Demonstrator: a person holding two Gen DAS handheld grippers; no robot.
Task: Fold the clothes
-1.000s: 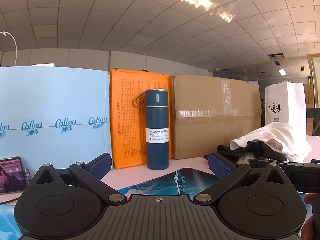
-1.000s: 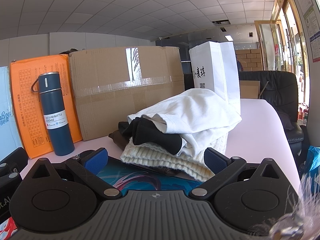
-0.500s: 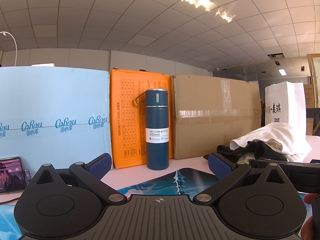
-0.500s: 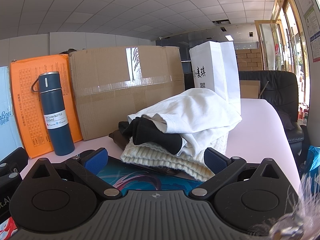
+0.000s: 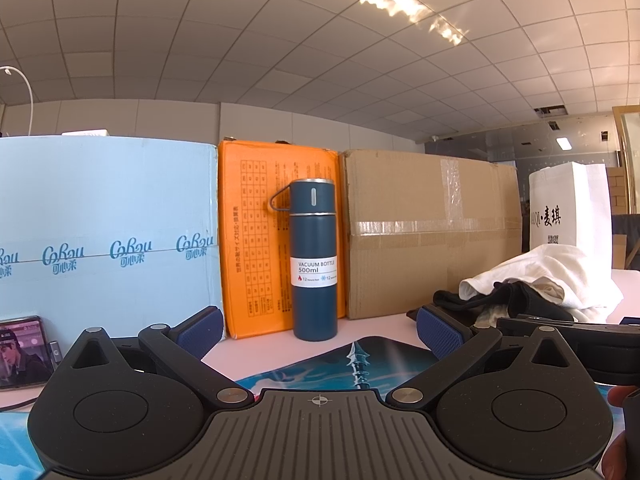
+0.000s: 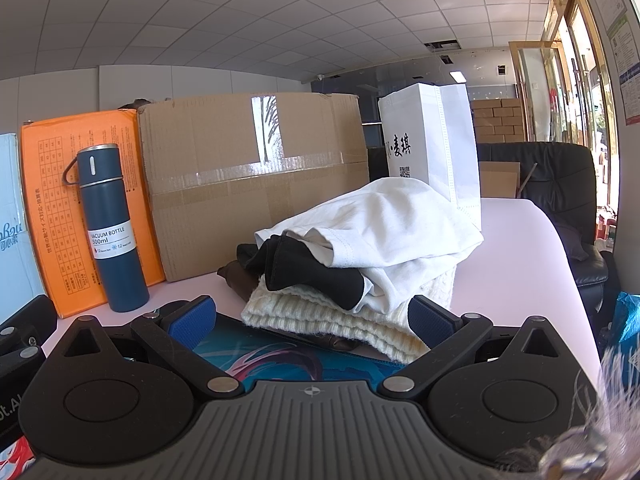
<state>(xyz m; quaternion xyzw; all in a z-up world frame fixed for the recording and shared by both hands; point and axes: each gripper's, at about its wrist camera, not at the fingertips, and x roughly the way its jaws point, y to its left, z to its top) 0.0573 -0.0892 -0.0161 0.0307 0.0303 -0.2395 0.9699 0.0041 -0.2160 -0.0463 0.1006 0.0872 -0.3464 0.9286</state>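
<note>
A heap of clothes lies on the pale table: a white shirt (image 6: 384, 224) on top, a black garment (image 6: 308, 268) under it, a cream knit sweater (image 6: 344, 316) at the bottom and something brown (image 6: 240, 280) at the left. My right gripper (image 6: 312, 320) stands open just in front of the heap, nothing between its blue pads (image 6: 192, 316). From the left wrist, the same heap (image 5: 540, 284) sits at the right, behind the other gripper's body. My left gripper (image 5: 320, 328) is open and empty, facing a blue bottle.
A blue vacuum bottle (image 5: 314, 260) stands before an orange box (image 5: 256, 232), a cardboard box (image 5: 432, 228) and a light blue box (image 5: 104, 232) along the back. A white paper bag (image 6: 432, 140) rises behind the heap. A printed mat (image 6: 280, 356) lies under both grippers. A phone (image 5: 22, 348) leans at left.
</note>
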